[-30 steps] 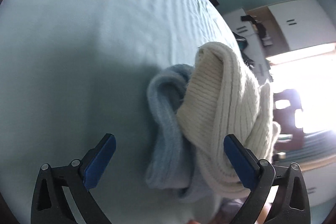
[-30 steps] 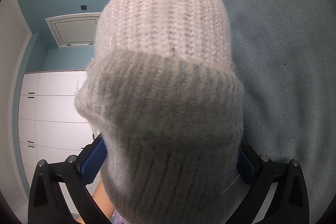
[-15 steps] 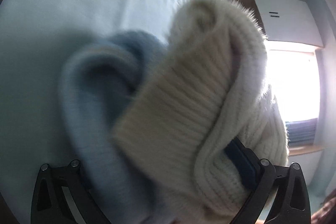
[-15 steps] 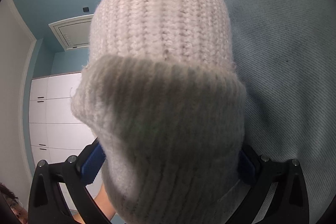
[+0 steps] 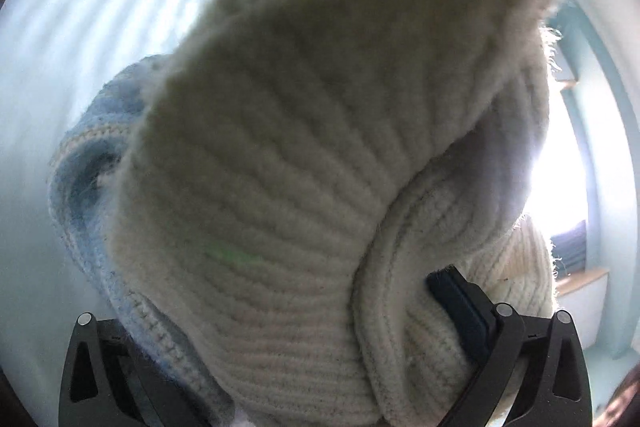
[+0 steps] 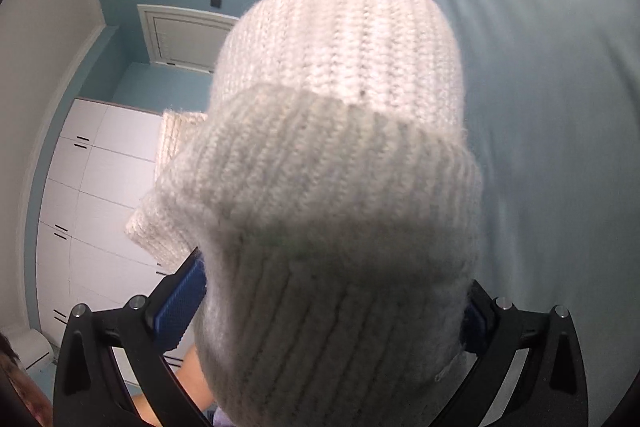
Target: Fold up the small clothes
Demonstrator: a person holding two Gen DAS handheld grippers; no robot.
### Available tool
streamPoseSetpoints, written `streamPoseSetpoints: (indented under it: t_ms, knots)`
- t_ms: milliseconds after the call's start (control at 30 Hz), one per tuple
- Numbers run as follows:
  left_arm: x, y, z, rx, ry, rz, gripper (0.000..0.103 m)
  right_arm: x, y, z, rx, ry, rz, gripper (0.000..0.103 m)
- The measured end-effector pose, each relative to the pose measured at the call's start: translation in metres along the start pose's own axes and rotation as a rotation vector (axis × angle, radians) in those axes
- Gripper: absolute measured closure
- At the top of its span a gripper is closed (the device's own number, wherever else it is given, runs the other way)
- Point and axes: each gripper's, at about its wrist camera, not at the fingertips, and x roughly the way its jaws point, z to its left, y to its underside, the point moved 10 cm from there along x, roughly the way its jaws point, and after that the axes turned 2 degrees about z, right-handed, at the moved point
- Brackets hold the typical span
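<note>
The right claw (image 6: pixel 332 311) is pinching the ribbed cuff of a cream chunky-knit wool hat (image 6: pixel 340 147), its blue pads pressed against both sides of the knit, so the crown is standing up in front of the lens, probably lifted clear of the bed for the next fold. The left claw (image 5: pixel 276 343) is sitting wide around the same cream hat (image 5: pixel 304 163); only its right blue pad (image 5: pixel 460 303) is showing, tucked into a fold of the cuff, while the other is hidden behind wool, so I cannot tell whether it is actually gripping. Two holds on one cuff would be stretching the brim flat, which suits folding.

A pale blue knitted garment (image 5: pixel 92 163) is lying bunched just beside the hat on the light blue bedsheet (image 6: pixel 540 67) and may get dragged along. White wardrobe doors (image 6: pixel 92 195) and a bright window (image 5: pixel 560 163) are standing well behind. The hat is blocking most of both views.
</note>
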Motion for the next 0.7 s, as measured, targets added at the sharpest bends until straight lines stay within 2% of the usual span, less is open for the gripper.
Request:
streamPoseSetpoints:
  t_ms: [100,200,267,367,433,467,567,667,700]
  knots:
    - [0.02,-0.032,0.0,-0.025,0.014,-0.035,0.0,-0.009,-0.036,-0.009,0.002,0.026,-0.016,0.001]
    - [0.05,-0.055,0.025,-0.088,-0.008,-0.045,0.0,-0.01,-0.06,-0.04,0.045,0.081,-0.007,0.001]
    - [0.066,-0.065,0.052,-0.142,-0.059,-0.034,0.0,-0.005,-0.064,-0.067,0.089,0.128,0.007,0.001]
    - [0.083,-0.065,0.103,-0.219,-0.194,-0.018,0.0,0.009,-0.055,-0.122,0.202,0.207,0.044,0.001]
    - [0.087,-0.062,0.106,-0.22,-0.127,-0.019,0.0,0.004,-0.046,-0.137,0.261,0.103,0.011,0.0]
    - [0.087,-0.061,0.103,-0.215,-0.123,-0.025,0.0,0.0,-0.044,-0.138,0.27,0.08,0.002,0.0]
    - [0.086,-0.065,0.095,-0.168,-0.247,-0.034,0.0,-0.007,-0.033,-0.138,0.286,0.1,0.014,0.0]
    - [0.049,-0.061,0.079,-0.077,-0.453,-0.082,0.0,-0.027,-0.029,-0.128,0.264,0.2,-0.013,0.0]
    - [0.03,-0.059,0.07,-0.028,-0.543,-0.122,0.0,-0.038,-0.026,-0.122,0.249,0.234,-0.026,0.0]
